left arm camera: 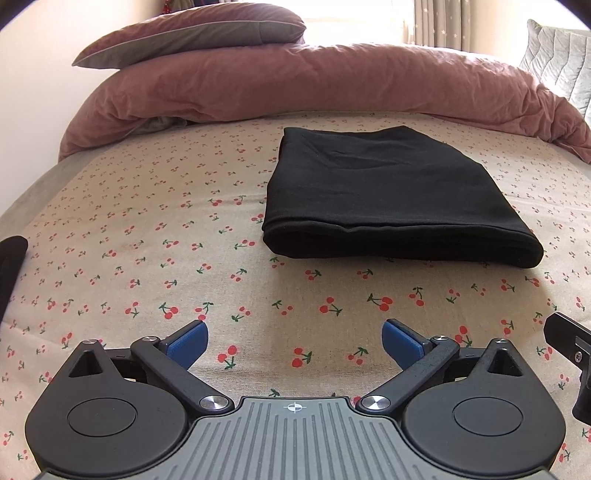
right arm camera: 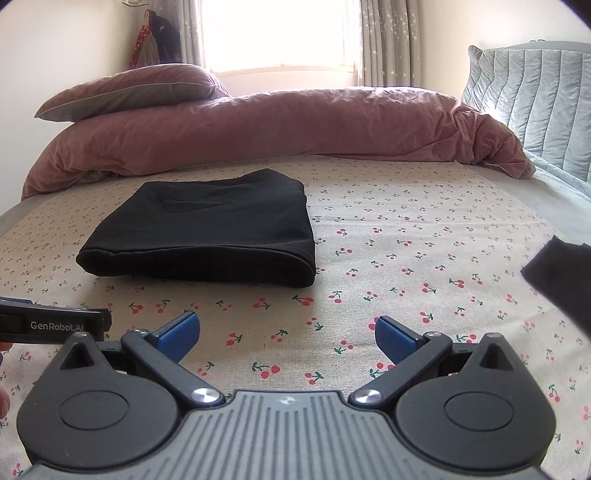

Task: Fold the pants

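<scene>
Daylight from a curtained window (right arm camera: 280, 33) falls across a bed whose sheet (left arm camera: 147, 258) is printed with small red cherries. Along the far edge a dusty-pink duvet (left arm camera: 332, 81) is bunched up with a pillow (left arm camera: 192, 33) on top, probably pushed back to leave a flat stretch of sheet for folding; a grey quilted cushion (right arm camera: 532, 96) stands at the right.

On that flat stretch lie the pants (left arm camera: 391, 195), black, already gathered into a compact rectangle of several layers, the thick folded edge turned toward the cameras and the top face only slightly creased. They rest on the sheet alone, with nothing gripping or touching them.

Both tools hang low over the sheet on the near side of the bundle, well apart from it. The left claw (left arm camera: 294, 341) has its blue pads (left arm camera: 188, 341) spread wide with only cherry print between them; the right claw (right arm camera: 284, 338) is spread just as wide and also empty. Part of the other tool shows at each view's edge, so the two sit side by side.

Judging by the tidy bundle and the drawn-back, empty tools, the folding looks finished or nearly so; at most a smoothing of the top crease seems left.

A dark piece of cloth (right arm camera: 565, 273) shows at the right edge; what it is I cannot tell.
</scene>
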Demonstrator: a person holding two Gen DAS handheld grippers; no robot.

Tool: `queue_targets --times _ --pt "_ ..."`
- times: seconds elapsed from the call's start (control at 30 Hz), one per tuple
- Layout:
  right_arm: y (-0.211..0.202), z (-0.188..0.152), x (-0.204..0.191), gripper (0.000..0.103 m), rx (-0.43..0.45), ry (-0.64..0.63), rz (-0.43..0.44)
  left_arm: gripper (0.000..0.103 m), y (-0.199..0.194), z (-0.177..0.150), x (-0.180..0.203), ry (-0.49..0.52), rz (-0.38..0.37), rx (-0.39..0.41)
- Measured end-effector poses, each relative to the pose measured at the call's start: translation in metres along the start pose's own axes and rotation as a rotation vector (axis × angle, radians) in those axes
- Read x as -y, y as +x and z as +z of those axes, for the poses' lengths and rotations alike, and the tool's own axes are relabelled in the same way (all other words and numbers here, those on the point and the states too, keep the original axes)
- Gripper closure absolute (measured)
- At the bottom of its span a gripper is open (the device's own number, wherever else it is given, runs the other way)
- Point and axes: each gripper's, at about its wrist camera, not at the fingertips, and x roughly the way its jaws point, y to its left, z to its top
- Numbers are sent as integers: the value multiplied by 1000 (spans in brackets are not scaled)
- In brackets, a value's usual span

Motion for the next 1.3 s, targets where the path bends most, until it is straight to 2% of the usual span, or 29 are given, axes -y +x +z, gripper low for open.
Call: queue_targets --times 0.57,0.67,1.3 --pt "2 -1 1 5 -12 3 -3 1 0 -1 2 -1 -13 -8" --pt "2 -1 1 5 -10 1 -2 1 1 -2 3 6 -39 -16" --pt "1 0 2 5 -12 1 -3 0 3 -4 6 14 -34 -24"
